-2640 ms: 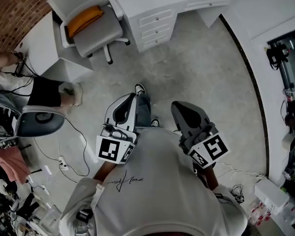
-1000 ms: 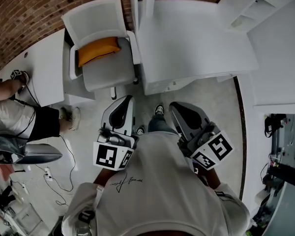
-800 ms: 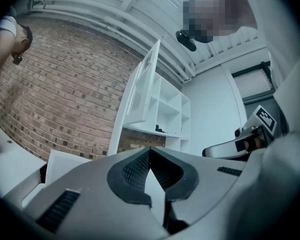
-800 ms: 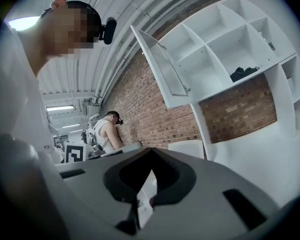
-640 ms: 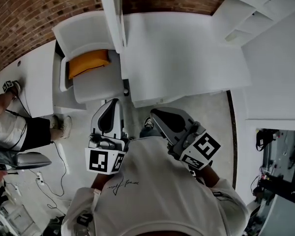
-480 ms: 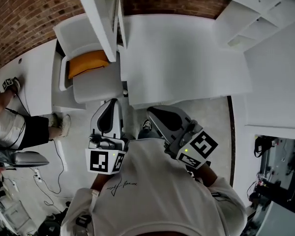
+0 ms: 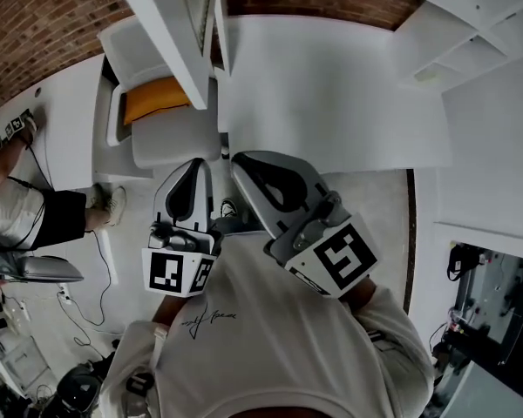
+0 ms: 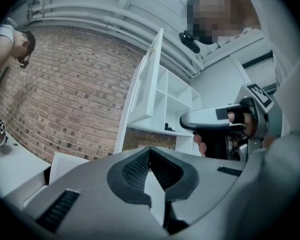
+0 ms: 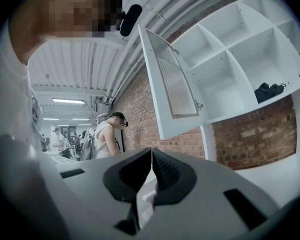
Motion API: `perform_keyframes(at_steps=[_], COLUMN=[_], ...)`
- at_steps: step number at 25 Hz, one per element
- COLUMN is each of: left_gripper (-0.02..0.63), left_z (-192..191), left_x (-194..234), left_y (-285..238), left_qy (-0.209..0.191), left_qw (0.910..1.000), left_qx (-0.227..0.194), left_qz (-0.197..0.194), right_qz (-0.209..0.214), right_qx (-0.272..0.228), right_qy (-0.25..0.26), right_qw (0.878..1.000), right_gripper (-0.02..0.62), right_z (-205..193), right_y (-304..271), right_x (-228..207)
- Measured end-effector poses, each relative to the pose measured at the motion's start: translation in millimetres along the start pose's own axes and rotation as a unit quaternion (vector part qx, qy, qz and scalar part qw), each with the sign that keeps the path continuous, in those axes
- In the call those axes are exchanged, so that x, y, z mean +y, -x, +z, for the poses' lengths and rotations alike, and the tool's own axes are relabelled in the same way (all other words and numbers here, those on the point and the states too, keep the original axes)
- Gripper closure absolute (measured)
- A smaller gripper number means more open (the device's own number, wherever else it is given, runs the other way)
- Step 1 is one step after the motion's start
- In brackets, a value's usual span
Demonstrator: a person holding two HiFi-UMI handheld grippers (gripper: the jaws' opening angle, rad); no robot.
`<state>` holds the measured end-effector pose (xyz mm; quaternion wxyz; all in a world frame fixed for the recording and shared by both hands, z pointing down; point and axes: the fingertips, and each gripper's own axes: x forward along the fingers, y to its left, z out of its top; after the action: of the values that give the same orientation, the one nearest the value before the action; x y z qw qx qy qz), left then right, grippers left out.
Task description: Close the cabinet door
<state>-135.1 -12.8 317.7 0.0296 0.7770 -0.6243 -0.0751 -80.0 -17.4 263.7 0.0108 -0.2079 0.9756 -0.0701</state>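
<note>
Left gripper (image 7: 194, 168) and right gripper (image 7: 244, 164) are both pressed together on nothing, the cabinet door (image 9: 172, 84) hangs swung out overhead, so we'd probably raise one and push flat near its free edge toward the shelves (image 9: 240, 59).

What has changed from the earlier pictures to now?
The person has walked up to the desk, bringing the open cabinet door into view overhead. The right gripper has swung forward and left, towards the door. Nothing was gripped or released. The left gripper stays low; both stay shut and empty, and neither touches the door.
</note>
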Motion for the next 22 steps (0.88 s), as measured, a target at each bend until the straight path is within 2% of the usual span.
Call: perform_keyframes(at_steps=[5,10,17,22], left_gripper=[0.589,0.589,0.589,0.589], left_z=[3,5,6,8], left_x=[14,25,24,27], left_y=[1,-1,-6,-4], left_qy=[0.002,-0.019,-0.010,-0.007], left_qw=[1.0000,0.9995,0.9999,0.9999], left_qx=[-0.002,0.003,-0.003,-0.007], left_qz=[0.009,0.023,0.007,0.007], right_qz=[-0.048,-0.102,-0.134,-0.142], right_qx=[-0.013,-0.030,-0.034,-0.045], right_qy=[0.040,0.057,0.074,0.080], right_qw=[0.998,0.993,0.988,0.986], right_gripper=[0.568,0.568,0.534,0.508], right_z=[16,26,35,43], right_y=[-19,-28,-36,-40], right_x=[-6,-15,-20,-20])
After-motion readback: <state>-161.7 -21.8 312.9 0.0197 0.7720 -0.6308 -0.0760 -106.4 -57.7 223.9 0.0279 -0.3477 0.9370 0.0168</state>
